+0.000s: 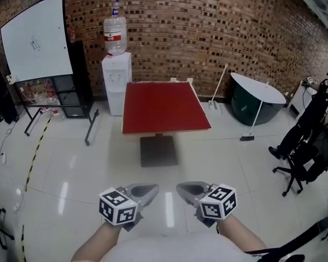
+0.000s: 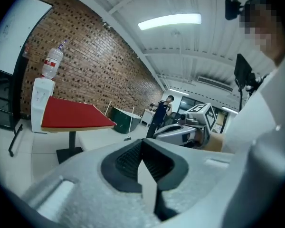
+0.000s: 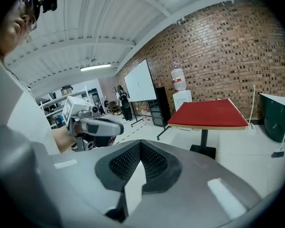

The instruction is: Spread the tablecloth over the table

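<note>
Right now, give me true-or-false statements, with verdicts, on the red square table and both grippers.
1. Both the left gripper and the right gripper have shut jaws. True.
2. A clear water bottle stands on the red square tabletop. False: it sits atop the white dispenser behind.
3. In the head view, the whiteboard stands left of the table. True.
4. The left gripper touches the tabletop. False: both grippers hang over the pale floor, short of it.

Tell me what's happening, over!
Both shut, nothing seen held: left gripper, right gripper. Ahead, the table, top red and flat; cannot tell if that is the tablecloth. Nothing on the floor between.
</note>
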Action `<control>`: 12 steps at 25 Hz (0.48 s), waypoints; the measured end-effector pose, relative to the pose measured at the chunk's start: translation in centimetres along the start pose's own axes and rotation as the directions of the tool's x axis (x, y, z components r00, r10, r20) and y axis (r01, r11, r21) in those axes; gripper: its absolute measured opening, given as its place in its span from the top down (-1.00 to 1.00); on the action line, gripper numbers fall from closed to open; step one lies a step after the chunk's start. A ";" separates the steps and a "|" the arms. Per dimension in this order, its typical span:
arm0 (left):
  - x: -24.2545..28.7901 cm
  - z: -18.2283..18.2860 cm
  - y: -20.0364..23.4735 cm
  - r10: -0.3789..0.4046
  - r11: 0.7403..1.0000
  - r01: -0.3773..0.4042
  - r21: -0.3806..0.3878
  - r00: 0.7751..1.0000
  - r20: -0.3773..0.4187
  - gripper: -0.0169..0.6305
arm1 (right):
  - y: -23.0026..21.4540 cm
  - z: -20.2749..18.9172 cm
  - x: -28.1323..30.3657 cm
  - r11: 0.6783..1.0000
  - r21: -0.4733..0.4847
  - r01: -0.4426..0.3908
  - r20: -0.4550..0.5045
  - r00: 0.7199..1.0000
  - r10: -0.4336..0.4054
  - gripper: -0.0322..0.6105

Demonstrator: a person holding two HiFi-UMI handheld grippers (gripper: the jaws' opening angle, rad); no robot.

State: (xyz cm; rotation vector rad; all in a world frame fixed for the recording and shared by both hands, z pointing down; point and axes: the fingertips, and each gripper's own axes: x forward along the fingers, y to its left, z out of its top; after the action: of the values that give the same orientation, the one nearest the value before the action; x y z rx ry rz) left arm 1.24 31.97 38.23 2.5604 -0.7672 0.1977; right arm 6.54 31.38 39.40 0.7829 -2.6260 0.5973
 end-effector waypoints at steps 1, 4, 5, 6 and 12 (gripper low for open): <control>-0.1 0.0 -0.8 0.010 1.000 -0.010 0.004 1.000 0.001 0.94 | 0.4 -0.2 -0.6 1.000 0.004 -0.008 0.009 1.000 0.008 0.90; -0.4 -0.6 -3.6 0.035 0.999 -0.036 0.017 0.999 0.008 0.94 | 1.7 -1.2 -2.8 0.999 0.010 -0.031 0.032 0.999 0.030 0.90; -0.4 -0.9 -4.6 0.039 0.999 -0.039 0.021 0.999 0.010 0.94 | 2.1 -1.8 -3.7 0.999 0.012 -0.035 0.038 0.999 0.035 0.90; -0.4 -1.4 -5.6 0.042 0.999 -0.043 0.024 0.999 0.011 0.94 | 2.5 -2.5 -4.6 0.999 0.012 -0.037 0.042 0.998 0.037 0.90; 0.4 -4.6 -12.1 0.069 0.996 -0.068 0.053 0.998 -0.013 0.94 | 4.1 -7.7 -10.1 1.000 0.007 -0.025 0.036 0.999 0.025 0.90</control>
State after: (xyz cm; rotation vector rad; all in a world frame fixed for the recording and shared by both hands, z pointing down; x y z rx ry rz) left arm 8.18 42.86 37.70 2.5803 -0.8554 0.2619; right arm 13.68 42.62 40.49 0.7709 -2.6708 0.6054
